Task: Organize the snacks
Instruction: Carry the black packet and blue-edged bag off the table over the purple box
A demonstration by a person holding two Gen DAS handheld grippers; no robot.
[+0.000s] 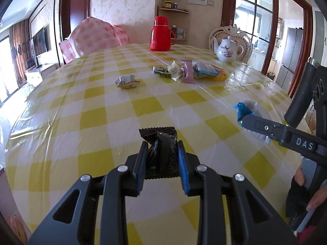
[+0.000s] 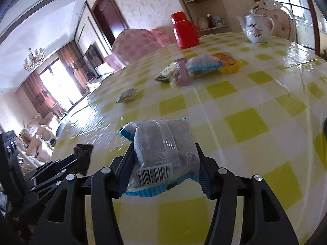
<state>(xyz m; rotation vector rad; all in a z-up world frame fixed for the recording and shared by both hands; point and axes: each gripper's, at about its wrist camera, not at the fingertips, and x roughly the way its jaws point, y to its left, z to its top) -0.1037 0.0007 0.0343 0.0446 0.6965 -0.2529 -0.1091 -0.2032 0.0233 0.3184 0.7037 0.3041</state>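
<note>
My left gripper is shut on a black snack packet, held above the yellow-checked tablecloth. My right gripper is shut on a clear snack packet with blue edges and a barcode. In the left wrist view the right gripper comes in from the right with that blue-edged packet. In the right wrist view the left gripper shows at lower left with the black packet. A pile of snack packets lies mid-table. A single small packet lies to its left.
A red thermos jug and a white floral teapot stand at the table's far side. A white ornate chair is behind the teapot, pink checked cushions at far left. A hand holds the right gripper's handle.
</note>
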